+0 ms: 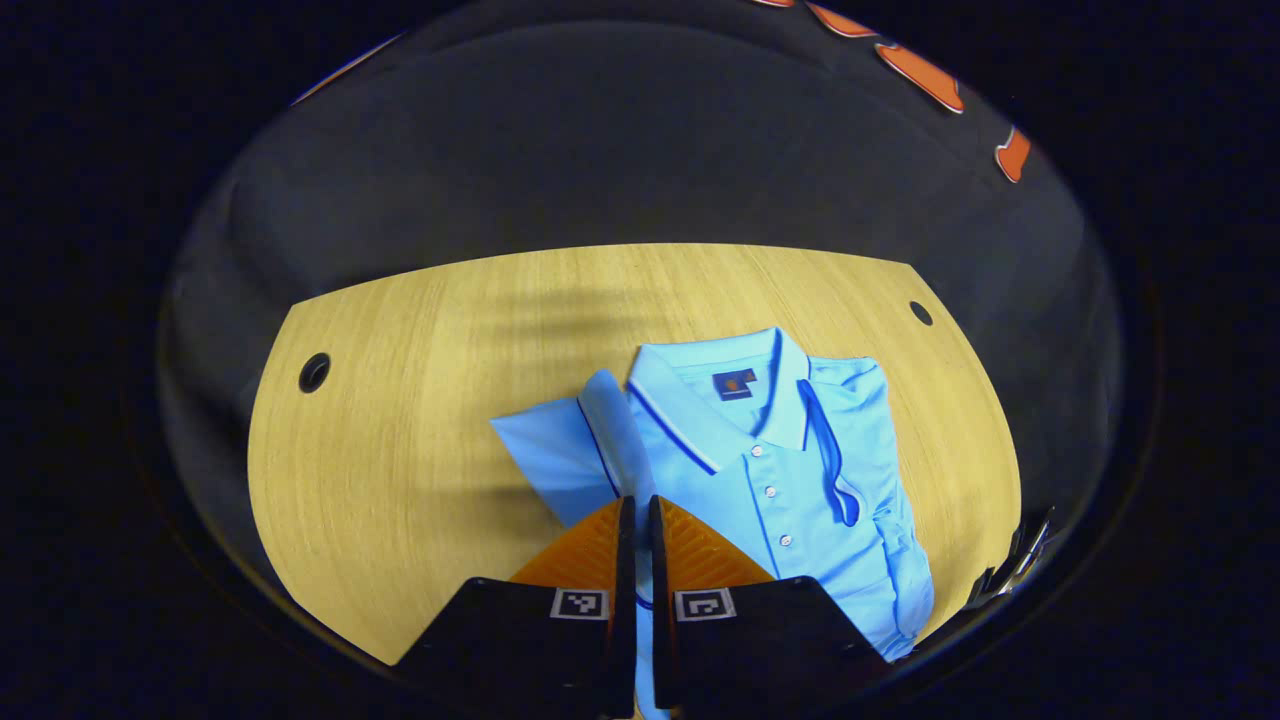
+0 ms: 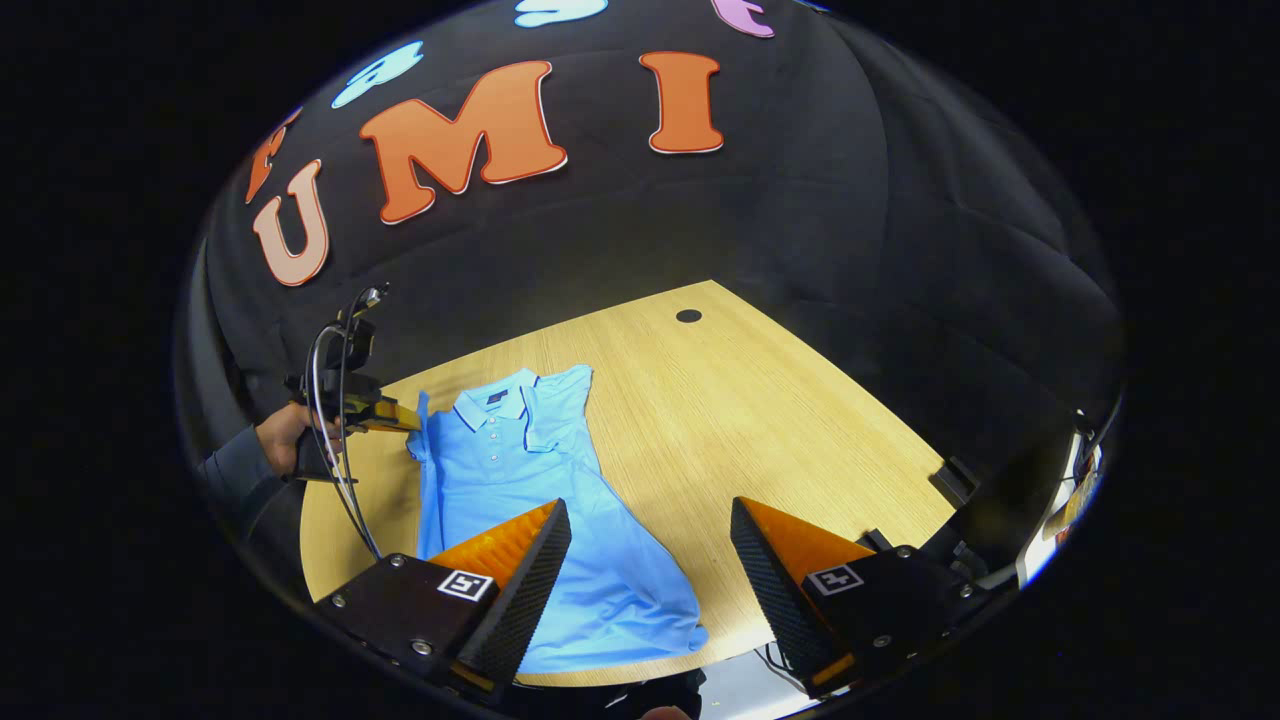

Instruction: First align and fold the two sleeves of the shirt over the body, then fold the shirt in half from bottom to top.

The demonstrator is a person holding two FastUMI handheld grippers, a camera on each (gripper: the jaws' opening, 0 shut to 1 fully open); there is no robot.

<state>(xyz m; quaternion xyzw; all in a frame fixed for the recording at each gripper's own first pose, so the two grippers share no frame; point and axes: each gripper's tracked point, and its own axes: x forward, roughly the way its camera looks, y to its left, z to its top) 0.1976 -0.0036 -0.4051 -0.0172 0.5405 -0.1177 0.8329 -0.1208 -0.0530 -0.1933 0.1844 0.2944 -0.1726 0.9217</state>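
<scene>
A light blue polo shirt (image 1: 790, 490) lies face up on the wooden table (image 1: 400, 420), collar toward the far side. One sleeve (image 1: 845, 440) is folded over the body. The other sleeve (image 1: 550, 440) spreads out flat to the side. My left gripper (image 1: 641, 505) is shut, with a strip of the blue fabric between its fingers at that sleeve's side. In the right gripper view the shirt (image 2: 520, 480) lies at the left, and the left gripper (image 2: 385, 415), held by a hand (image 2: 280, 435), meets its sleeve edge. My right gripper (image 2: 650, 560) hovers open above the shirt's lower hem, holding nothing.
The table has a round cable hole near each far corner (image 1: 314, 372) (image 1: 921, 313) (image 2: 688, 316). Bare wood (image 2: 780, 430) stretches to the right of the shirt. Black cloth walls stand close behind the table. Cables (image 2: 335, 470) hang from the left gripper.
</scene>
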